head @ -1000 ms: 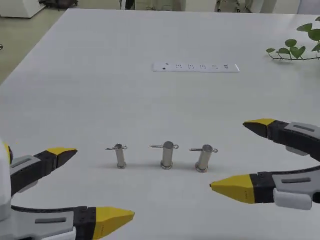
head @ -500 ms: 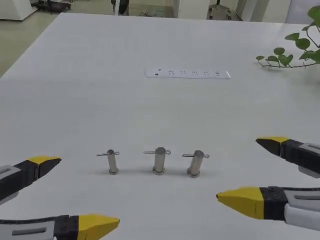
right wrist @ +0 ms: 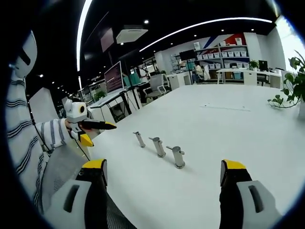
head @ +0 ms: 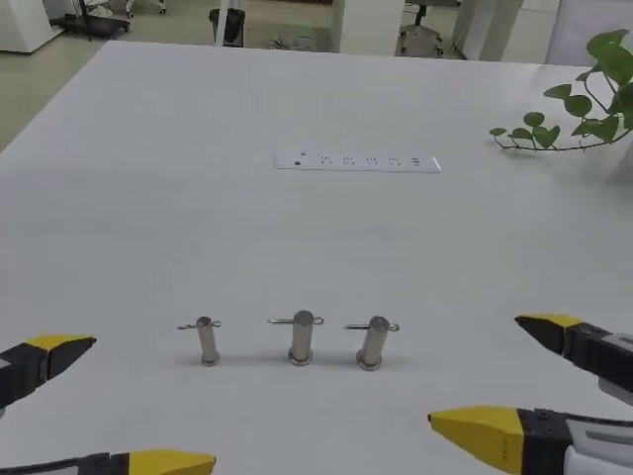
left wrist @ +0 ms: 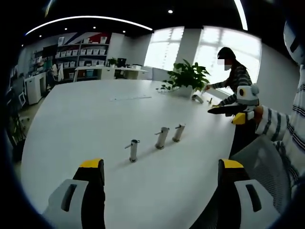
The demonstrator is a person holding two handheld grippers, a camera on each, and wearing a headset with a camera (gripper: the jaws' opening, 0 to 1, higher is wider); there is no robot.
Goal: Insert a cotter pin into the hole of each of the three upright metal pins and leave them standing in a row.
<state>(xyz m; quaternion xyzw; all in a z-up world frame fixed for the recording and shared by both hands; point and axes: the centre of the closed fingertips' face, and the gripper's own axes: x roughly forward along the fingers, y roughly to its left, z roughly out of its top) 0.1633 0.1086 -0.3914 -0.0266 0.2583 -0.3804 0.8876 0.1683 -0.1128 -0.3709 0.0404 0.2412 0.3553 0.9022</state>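
Three metal pins point(head: 302, 338) are seen standing upright in a row on the white table point(head: 297, 237), in the lower middle of the head view, well apart from both grippers. A cotter pin point(head: 294, 321) is noted lying crosswise through the top of each. The left gripper point(head: 119, 404), at the lower left of the frame, is held with its jaws spread wide, and nothing is gripped. The right gripper point(head: 499, 374), at the lower right, is likewise wide open and empty. A power strip point(head: 357, 162) is recorded at the upper middle, and a leafy plant point(head: 569, 119) at the upper right.
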